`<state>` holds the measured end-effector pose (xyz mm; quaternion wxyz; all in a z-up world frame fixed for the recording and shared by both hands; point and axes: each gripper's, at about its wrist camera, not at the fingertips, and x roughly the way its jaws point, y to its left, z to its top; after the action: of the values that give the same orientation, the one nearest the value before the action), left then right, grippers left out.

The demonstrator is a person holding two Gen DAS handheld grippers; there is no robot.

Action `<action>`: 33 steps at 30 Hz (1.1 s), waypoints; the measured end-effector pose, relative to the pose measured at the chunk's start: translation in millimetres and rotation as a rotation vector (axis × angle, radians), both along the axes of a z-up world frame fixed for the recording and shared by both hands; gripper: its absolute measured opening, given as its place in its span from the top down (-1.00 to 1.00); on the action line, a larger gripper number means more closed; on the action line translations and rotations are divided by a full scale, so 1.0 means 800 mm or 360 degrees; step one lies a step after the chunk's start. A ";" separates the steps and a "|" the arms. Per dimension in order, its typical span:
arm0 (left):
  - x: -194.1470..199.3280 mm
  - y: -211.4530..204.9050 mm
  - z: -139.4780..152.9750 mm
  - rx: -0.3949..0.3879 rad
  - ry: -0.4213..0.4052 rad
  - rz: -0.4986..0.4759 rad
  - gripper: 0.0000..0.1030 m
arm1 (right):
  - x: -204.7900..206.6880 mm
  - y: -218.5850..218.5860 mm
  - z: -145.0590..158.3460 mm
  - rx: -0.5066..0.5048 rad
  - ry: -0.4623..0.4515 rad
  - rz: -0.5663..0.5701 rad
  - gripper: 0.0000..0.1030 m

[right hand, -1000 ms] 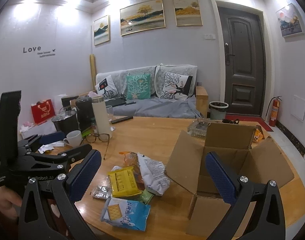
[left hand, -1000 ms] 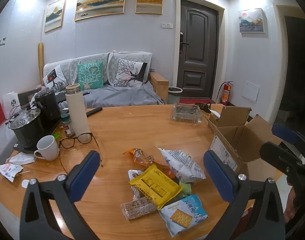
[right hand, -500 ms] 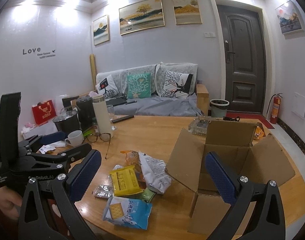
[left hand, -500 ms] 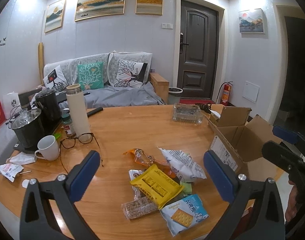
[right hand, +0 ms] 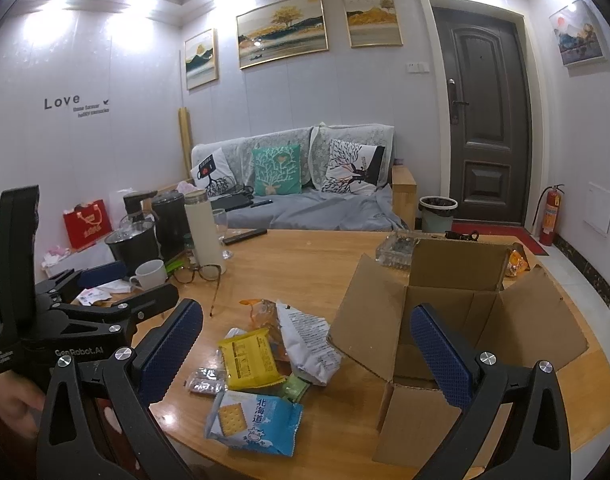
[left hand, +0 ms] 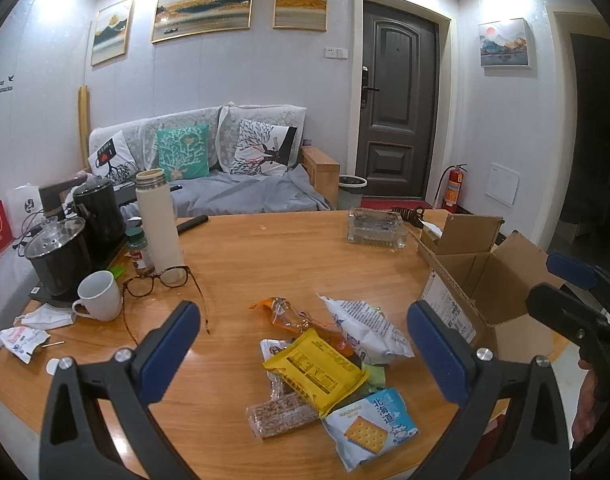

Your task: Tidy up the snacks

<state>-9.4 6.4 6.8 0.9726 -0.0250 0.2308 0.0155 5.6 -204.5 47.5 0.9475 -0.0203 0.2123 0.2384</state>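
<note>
While both jaws gape empty, left gripper (left hand: 301,344) and right gripper (right hand: 305,344) hover over the round wooden table (left hand: 265,256). Heaped foil snack packets (left hand: 325,364) lie beside an open brown cardboard box (right hand: 457,312).

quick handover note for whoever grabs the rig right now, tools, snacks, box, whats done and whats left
Left tool: open, empty, hovering over the snack pile.
Right tool: open, empty, between the pile and the box.
Snacks, all loose on the table: yellow packet on top of the pile, blue cracker packet nearest the near edge, white bag, orange wrapper, clear nut bar.
Cardboard box: flaps open, to the right of the pile; no snacks visible inside.
Done: nothing packed.
Left: presumably move every snack into the box.
</note>
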 end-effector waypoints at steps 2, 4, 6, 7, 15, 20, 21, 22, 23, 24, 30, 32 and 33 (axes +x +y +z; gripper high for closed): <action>-0.001 0.000 0.000 0.0003 -0.0008 -0.0002 -0.99 | 0.000 0.000 0.000 0.0005 0.0002 0.0006 -1.00; -0.002 0.000 0.000 0.0011 -0.0010 0.0002 -0.99 | -0.001 -0.001 0.000 0.0013 0.0005 0.0009 -1.00; -0.001 -0.001 -0.001 0.0013 -0.0008 0.0004 -0.99 | -0.001 0.000 -0.001 0.0003 0.0003 -0.0001 -1.00; -0.001 -0.001 -0.001 0.0011 -0.0006 0.0004 -0.99 | -0.001 0.000 -0.001 -0.0001 0.0004 -0.0006 -1.00; 0.001 -0.001 -0.002 0.0016 0.0000 0.0006 -0.99 | 0.003 -0.002 -0.005 0.0011 0.0031 -0.0004 -1.00; 0.001 -0.002 -0.002 0.0018 0.0001 0.0005 -0.99 | 0.004 -0.003 -0.008 0.0030 0.0048 0.0021 -1.00; 0.001 -0.002 -0.002 0.0024 -0.0001 0.0005 -0.99 | 0.005 -0.004 -0.008 0.0035 0.0053 0.0034 -1.00; 0.000 -0.002 -0.002 0.0037 -0.0005 0.0007 -0.99 | 0.005 -0.003 -0.008 0.0045 0.0066 0.0068 -1.00; 0.000 -0.002 -0.002 0.0051 -0.0007 0.0001 -0.99 | 0.005 -0.002 -0.008 0.0064 0.0093 0.0136 -1.00; -0.001 0.000 -0.002 0.0064 -0.0011 -0.0010 -0.99 | 0.004 -0.001 -0.008 0.0084 0.0109 0.0189 -1.00; -0.004 0.034 0.000 0.0120 0.0011 0.0004 -0.99 | -0.013 0.012 -0.006 0.0074 0.0069 0.0270 -0.93; -0.004 0.049 -0.003 0.0111 0.0027 -0.0003 -0.99 | -0.018 0.020 -0.007 0.0072 0.0063 0.0293 -0.69; -0.004 0.058 -0.005 0.0095 0.0044 -0.0005 -0.99 | -0.022 0.026 -0.010 0.0060 0.0053 0.0300 -0.61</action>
<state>-12.4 52.9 2.9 0.9696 0.0047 0.2437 0.0211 -11.9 -183.7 39.5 0.9174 -0.0185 0.2206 0.3308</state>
